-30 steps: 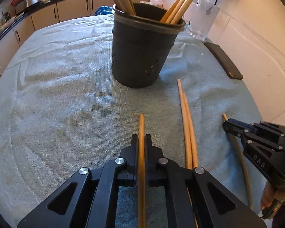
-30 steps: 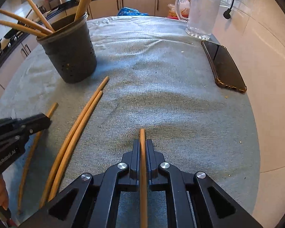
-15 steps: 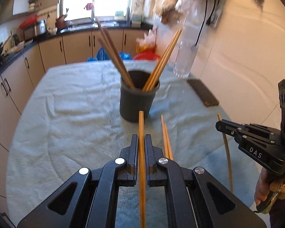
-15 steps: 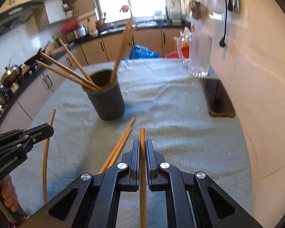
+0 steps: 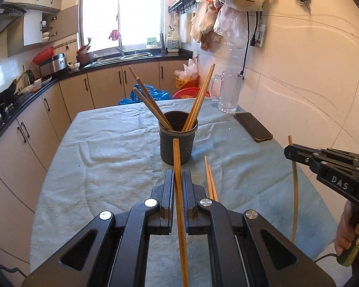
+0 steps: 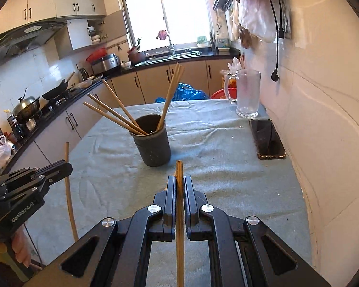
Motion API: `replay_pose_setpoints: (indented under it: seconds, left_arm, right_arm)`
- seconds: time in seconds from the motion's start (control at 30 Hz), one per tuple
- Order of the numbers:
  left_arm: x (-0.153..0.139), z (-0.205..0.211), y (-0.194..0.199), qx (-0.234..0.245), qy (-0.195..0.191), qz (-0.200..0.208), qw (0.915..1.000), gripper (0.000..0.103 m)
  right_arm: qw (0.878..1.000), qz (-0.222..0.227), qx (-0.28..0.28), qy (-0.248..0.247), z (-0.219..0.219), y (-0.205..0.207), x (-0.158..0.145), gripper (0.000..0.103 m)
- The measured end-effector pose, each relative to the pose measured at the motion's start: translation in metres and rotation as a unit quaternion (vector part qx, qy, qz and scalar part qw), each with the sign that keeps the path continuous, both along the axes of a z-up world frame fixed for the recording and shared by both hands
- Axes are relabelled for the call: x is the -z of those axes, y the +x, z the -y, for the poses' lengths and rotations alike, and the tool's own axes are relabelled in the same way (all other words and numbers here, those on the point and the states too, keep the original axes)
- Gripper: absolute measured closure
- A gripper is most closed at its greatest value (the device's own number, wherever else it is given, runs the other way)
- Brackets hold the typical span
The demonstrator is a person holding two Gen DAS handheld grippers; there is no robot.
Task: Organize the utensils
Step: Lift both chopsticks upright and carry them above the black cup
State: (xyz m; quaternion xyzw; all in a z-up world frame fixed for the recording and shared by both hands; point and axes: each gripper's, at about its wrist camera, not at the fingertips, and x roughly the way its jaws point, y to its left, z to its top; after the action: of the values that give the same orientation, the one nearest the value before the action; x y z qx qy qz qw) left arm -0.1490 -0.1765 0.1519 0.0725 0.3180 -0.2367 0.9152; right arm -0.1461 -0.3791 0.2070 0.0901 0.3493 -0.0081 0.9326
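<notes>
White "DAS" lettering marks the right claw point(image 5: 290, 150).

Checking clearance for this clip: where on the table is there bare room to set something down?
Bare towel lies left of the holder, and between the holder and the phone. It is crowded in front of the holder, where two loose chopsticks lie, and in the far corner by the mug.

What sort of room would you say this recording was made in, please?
A home kitchen, most likely: a sink under the window, a wok on the stove and a range hood above it.
</notes>
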Motion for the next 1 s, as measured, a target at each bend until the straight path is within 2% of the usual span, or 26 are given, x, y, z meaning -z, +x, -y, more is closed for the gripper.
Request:
replay_pose_setpoints:
  seconds: [0.3, 0.67, 1.0]
  left_arm:
    - [-0.006, -0.003, -0.009, -0.01, 0.007, 0.005, 0.9999, 0.097]
    - [-0.01, 0.001, -0.017, -0.009, 0.019, 0.009, 0.9997, 0.097]
    - [-0.014, -0.001, -0.019, -0.001, 0.014, 0.002, 0.9999, 0.097]
  right_arm:
    - [1.0, 0.031, 0.001, -0.006, -0.006, -0.019, -0.018, 0.097]
    - [0.999, 0.042, 0.0, -0.006, -0.007, -0.025, -0.026, 0.097]
    - [0.998, 0.056, 0.004, -0.005, -0.006, -0.028, -0.035, 0.097]
